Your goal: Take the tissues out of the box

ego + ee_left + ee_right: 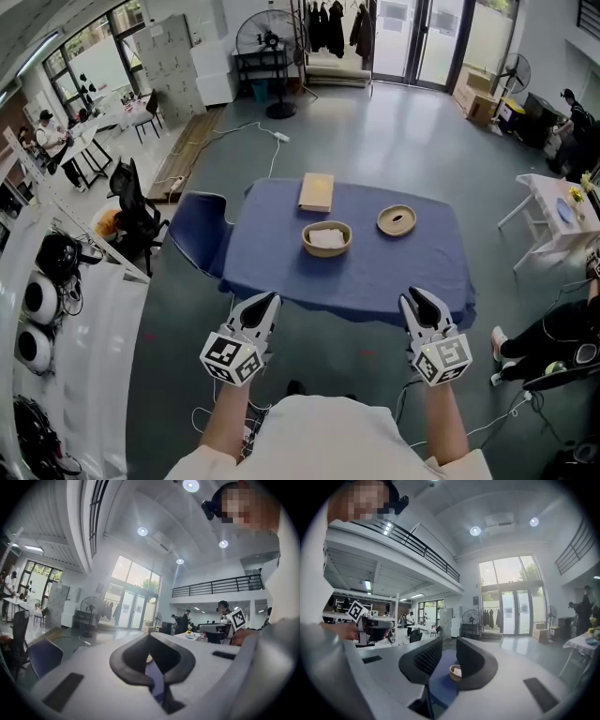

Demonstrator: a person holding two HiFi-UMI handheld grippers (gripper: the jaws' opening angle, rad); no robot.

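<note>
Blue-clothed desk [375, 272] carried tissue box [316, 192] — we held left gripper [266, 302] fingers together, right gripper [413, 298] fingers narrowly apart, both empty.

The head camera sits above the person's shoulders and looks forward and steeply down. It takes in both forearms, the left gripper [271, 300], the right gripper [410, 296] and, farther off, the blue-clothed table [375, 277]. Each gripper camera rides low behind its own jaws and faces nearly level along them toward that table. All three views share the tall black pedestal fan [269, 37] and the glass entrance doors [420, 37]. Each gripper view catches the other gripper at its edge.
</note>
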